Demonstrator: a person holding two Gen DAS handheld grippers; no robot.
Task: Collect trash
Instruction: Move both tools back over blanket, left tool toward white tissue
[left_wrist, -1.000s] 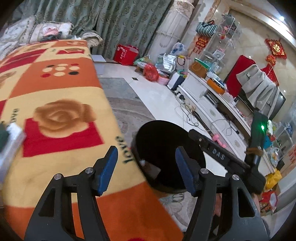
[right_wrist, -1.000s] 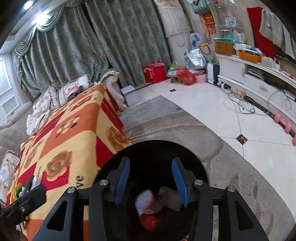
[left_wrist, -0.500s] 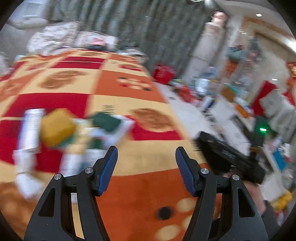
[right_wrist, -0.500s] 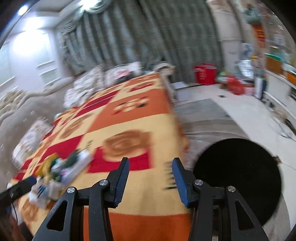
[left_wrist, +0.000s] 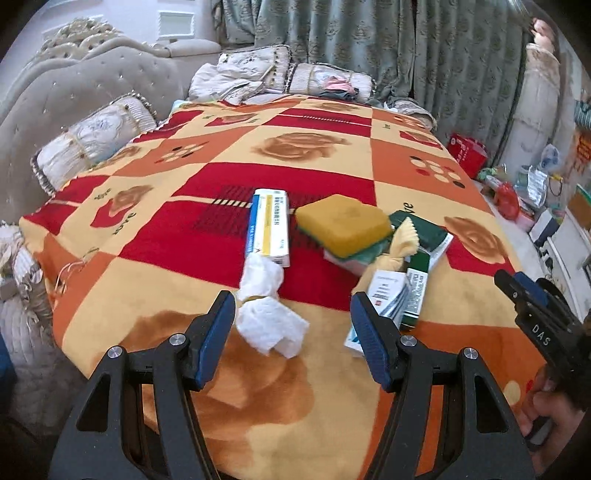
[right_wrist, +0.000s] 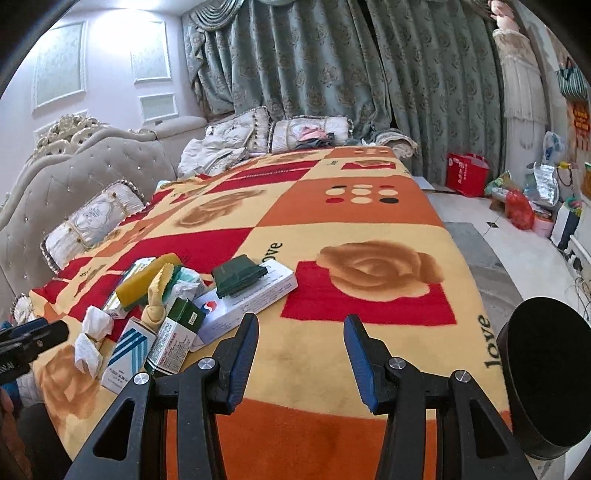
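Both empty, parted claws, left claw (left_wrist: 293, 341) and right claw (right_wrist: 301, 356), are swinging back from the black bin (right_wrist: 546, 376) toward trash, the knotted tissue (left_wrist: 267, 308) waiting at twelve o'clock on the blanket (left_wrist: 207, 236).

Both views are evenly and brightly lit by soft indoor light; the strongest glow sits on the pale panelled wall (right_wrist: 110, 62) at the upper left of the right wrist view. Shadows on the orange, red and yellow rose-patterned blanket (left_wrist: 332, 369) are faint. Focus is sharp, without motion blur. Fisheye bending curves the edges, and the corners are black.
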